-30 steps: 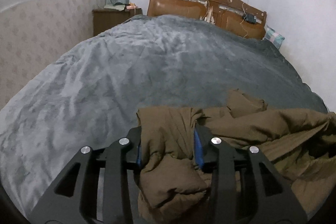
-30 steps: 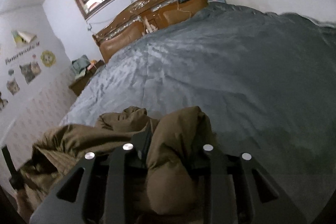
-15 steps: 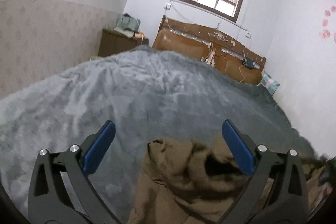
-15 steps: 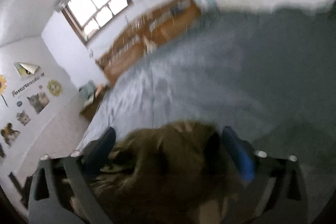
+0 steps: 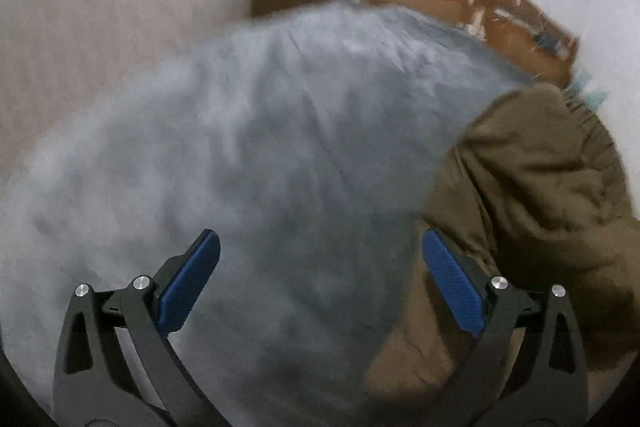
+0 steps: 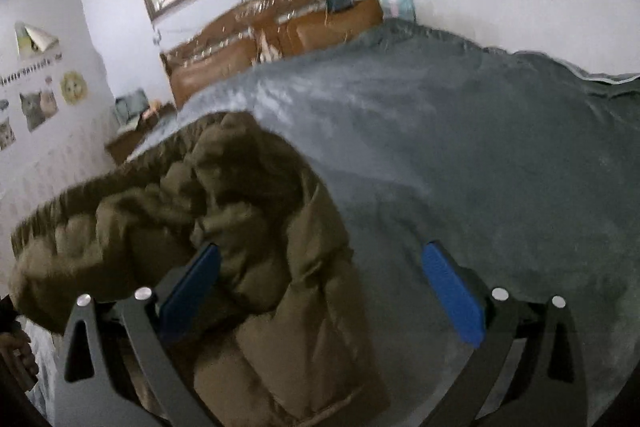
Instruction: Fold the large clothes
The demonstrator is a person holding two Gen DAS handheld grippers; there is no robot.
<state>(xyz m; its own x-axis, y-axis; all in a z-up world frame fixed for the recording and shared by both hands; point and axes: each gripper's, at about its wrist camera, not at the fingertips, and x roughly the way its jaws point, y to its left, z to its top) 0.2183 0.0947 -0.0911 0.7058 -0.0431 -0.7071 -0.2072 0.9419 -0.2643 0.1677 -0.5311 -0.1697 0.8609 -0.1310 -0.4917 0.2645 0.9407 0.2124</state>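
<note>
Bed (image 5: 280, 155), grey blanket, carries the brown padded jacket (image 5: 532, 203), bunched in a heap toward the foot edge. Left view blurred. Jacket lies right of the left tool (image 5: 320, 279), its edge just beside the right blue pad (image 5: 454, 287). In right view jacket (image 6: 248, 239) sits left of centre, overlapping the left pad (image 6: 192, 283) of the right tool (image 6: 320, 283). Both tools spread wide, gripping nothing. One second ago both were clamped on jacket fabric; since released.
</note>
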